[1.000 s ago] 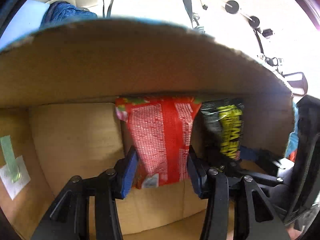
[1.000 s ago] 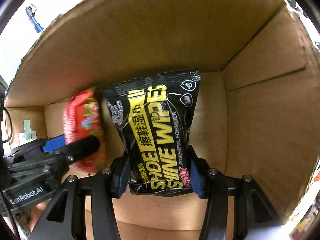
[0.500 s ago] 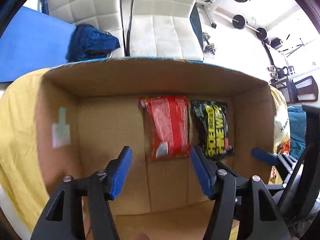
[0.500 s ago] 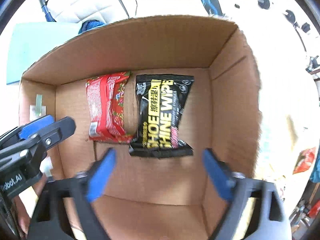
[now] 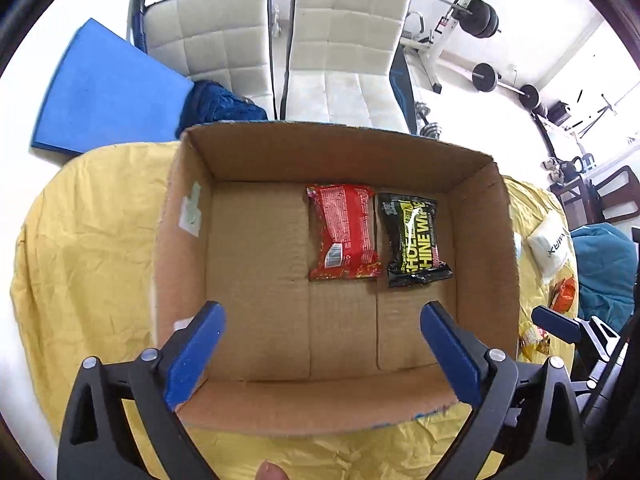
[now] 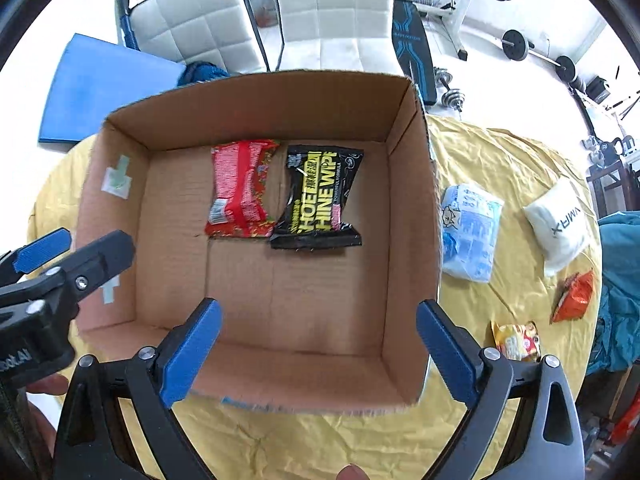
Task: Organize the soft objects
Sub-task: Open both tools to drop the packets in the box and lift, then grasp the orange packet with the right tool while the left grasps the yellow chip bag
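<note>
An open cardboard box (image 5: 320, 156) (image 6: 260, 108) stands on a yellow cloth. Flat on its floor toward the far wall lie a red snack packet (image 5: 344, 236) (image 6: 240, 188) and, right of it, a black shoe-wipes pack (image 5: 414, 240) (image 6: 320, 196). My left gripper (image 5: 320, 312) hovers above the box's near edge, jaws opening wide, nothing between them. My right gripper (image 6: 318, 306) hangs likewise over the near side, jaws opening, empty. In the right wrist view the left gripper (image 6: 60, 252) shows beside the box's left wall.
On the yellow cloth (image 6: 500, 152) right of the box lie a blue-white tissue pack (image 6: 470, 232), a white pouch (image 6: 560, 224), an orange snack bag (image 6: 574, 296) and a yellow snack bag (image 6: 516, 340). Two white chairs (image 5: 344, 40) and a blue mat (image 5: 108, 92) stand behind.
Both grippers let go of their packs, opened wide and rose out of the box. The red packet and the black wipes pack now lie on the box floor.
</note>
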`<action>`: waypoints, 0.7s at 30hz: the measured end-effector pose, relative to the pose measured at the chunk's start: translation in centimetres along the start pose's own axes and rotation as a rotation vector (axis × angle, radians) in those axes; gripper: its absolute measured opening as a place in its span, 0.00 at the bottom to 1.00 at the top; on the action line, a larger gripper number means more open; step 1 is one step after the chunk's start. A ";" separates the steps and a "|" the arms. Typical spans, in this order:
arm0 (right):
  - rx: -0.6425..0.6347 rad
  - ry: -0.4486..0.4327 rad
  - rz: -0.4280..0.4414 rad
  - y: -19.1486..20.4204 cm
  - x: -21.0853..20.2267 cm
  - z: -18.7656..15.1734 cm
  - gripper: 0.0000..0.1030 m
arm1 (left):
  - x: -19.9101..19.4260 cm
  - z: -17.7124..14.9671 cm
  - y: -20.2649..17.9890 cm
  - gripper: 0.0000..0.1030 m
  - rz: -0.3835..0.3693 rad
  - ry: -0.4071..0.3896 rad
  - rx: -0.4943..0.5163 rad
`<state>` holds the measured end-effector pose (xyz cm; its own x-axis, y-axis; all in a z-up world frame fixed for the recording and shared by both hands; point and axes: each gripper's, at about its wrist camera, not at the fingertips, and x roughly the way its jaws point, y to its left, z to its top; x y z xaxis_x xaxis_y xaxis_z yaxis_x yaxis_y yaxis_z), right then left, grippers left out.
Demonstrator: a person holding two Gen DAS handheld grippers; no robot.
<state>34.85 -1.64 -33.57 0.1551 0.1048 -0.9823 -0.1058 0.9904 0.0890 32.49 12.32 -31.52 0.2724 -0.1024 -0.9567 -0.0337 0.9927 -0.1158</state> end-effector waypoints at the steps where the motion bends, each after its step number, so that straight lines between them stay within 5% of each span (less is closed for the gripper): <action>1: 0.005 -0.011 0.002 0.0 -1.4 -0.7 0.96 | -0.6 -0.4 -0.2 0.97 0.003 -0.007 0.000; 12: 0.011 -0.106 0.023 0.2 -8.6 -6.1 0.96 | -7.7 -5.0 -1.4 0.97 -0.004 -0.106 0.031; 21: 0.008 -0.146 0.080 -0.9 -12.3 -9.5 0.96 | -9.6 -7.6 -3.7 0.97 -0.046 -0.098 0.046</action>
<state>23.75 -4.71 -23.09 0.2880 0.1948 -0.9376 -0.1154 0.9790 0.1679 22.67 9.09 -23.98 0.3656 -0.1436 -0.9196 0.0247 0.9892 -0.1447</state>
